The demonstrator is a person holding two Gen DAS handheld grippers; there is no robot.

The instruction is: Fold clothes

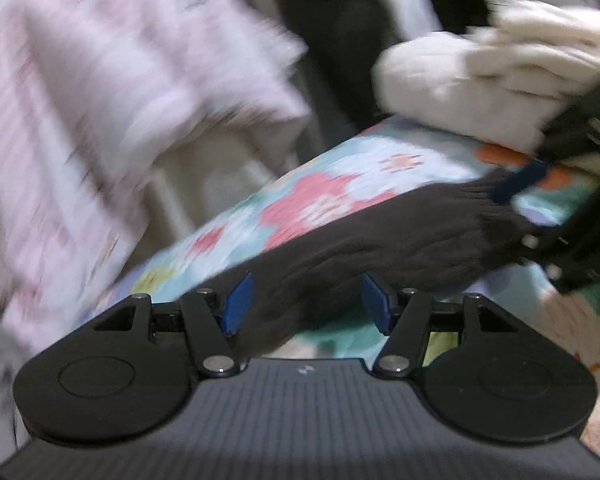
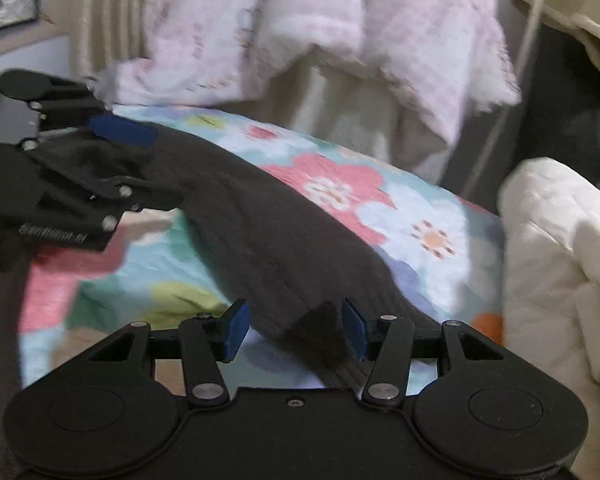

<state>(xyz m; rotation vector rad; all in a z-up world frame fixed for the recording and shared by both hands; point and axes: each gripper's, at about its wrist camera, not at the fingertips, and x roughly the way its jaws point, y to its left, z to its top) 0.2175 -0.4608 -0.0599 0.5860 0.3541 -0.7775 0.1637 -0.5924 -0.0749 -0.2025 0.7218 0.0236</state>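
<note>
1. Left wrist view: the left gripper (image 1: 306, 304) has its jaws apart, straddling one end of a dark knit garment (image 1: 380, 240); the pads do not seem to press it. The garment lies in a long band across the floral quilt (image 1: 300, 196) toward the right gripper (image 1: 540, 208). It looks soft, light and limp, likely to sag.

2. Right wrist view: the right gripper (image 2: 296, 330) also has its jaws apart, around the garment's ribbed end (image 2: 332, 344). The ribbed hem is the firmest place to take hold.

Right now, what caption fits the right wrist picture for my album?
Two open hand-held grippers, right and left, at opposite ends of a dark brown garment on a flowery bedspread.
</note>
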